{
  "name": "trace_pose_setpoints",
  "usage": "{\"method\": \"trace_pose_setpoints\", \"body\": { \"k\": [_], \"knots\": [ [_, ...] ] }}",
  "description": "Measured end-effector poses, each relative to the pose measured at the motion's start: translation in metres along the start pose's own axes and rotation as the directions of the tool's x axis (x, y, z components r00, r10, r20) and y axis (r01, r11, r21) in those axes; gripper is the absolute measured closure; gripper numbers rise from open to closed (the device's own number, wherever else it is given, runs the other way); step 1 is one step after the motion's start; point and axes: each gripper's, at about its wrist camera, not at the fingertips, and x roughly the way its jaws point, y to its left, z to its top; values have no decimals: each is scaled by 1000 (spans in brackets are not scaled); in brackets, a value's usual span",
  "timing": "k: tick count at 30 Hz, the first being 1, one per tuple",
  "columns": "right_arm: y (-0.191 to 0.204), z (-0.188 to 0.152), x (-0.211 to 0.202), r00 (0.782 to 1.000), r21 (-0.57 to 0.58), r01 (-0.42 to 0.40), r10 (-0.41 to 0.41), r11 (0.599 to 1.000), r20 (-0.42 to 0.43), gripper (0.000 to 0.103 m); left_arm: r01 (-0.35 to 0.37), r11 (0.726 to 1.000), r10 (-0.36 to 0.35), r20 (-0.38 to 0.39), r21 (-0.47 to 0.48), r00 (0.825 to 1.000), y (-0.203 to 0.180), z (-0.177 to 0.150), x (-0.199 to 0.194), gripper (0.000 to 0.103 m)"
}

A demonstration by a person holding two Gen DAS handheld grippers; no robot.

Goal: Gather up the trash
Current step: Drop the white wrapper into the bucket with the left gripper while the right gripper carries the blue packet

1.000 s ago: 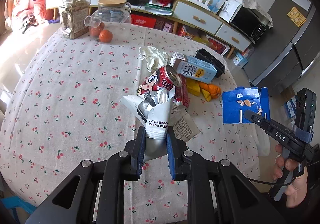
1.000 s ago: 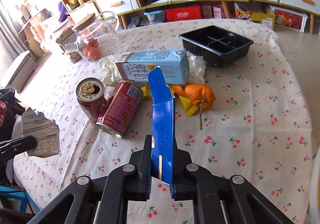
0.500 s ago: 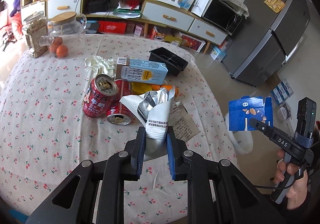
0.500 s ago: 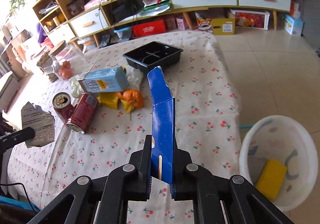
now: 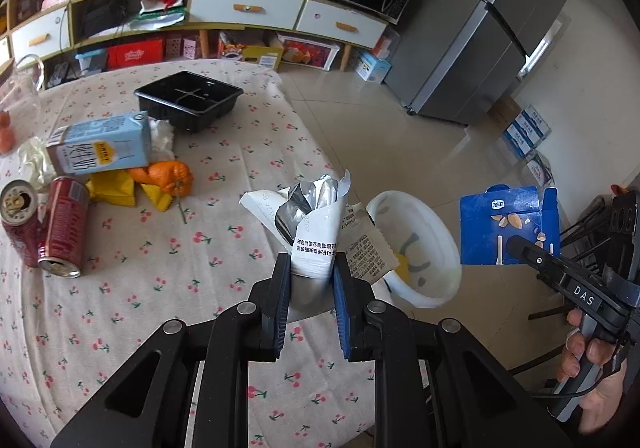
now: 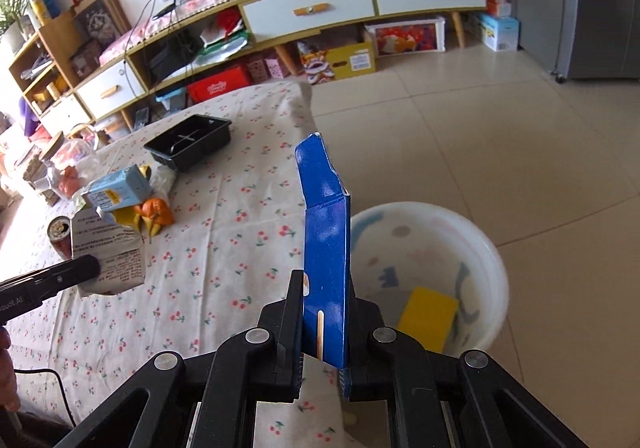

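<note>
Blue box (image 6: 326, 248) and wrapper (image 5: 316, 224) clamped in jaws (one each); centre over bin (image 6: 472, 244) before releasing.

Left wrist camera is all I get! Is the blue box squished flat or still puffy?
Observer: Flat. The right wrist view shows the blue box edge-on, thin, pinched between the right gripper's fingers.
Operator: What's in the white bin?
Observer: A yellow block, its whole top showing, on the white bin's bottom.
Operator: Is my wrapper over it yet?
Observer: No. From there the wrapper in the left gripper shows against the tablecloth, left of the bin.
</note>
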Motion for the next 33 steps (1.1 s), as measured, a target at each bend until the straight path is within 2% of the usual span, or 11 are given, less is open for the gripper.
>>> {"method": "trace_pose_setpoints", "body": {
  "k": [9,16,17,19,20,21,24,33],
  "knots": [
    [-67,-17,-12,997,49,76,-75,996,-29,92,86,991,-85,-17,106,996,-71,4,72,82],
    [-105,-28,-25,993,84,114,-110,990,-49,92,54,977,-56,7,209,998,-96,-4,106,78],
    [-108,-28,-25,992,87,117,-113,989,-53,92,41,974,-45,14,222,999,-98,-5,107,73],
    [-114,-29,-27,992,93,120,-115,988,-55,92,-4,971,-7,46,241,999,-100,-5,107,53],
    [-116,-29,-28,992,96,120,-115,988,-54,92,-27,970,16,49,240,999,-100,-5,108,27],
    [-117,-29,-29,992,100,119,-114,988,-52,91,-52,971,43,47,232,998,-100,-4,109,9],
    [-117,-27,-31,993,104,113,-109,988,-47,91,-96,969,84,60,226,995,-95,-6,107,7],
    [-98,-25,-19,993,67,102,-97,993,-62,91,-128,962,123,34,242,992,-76,-14,88,5]
  ]
}}
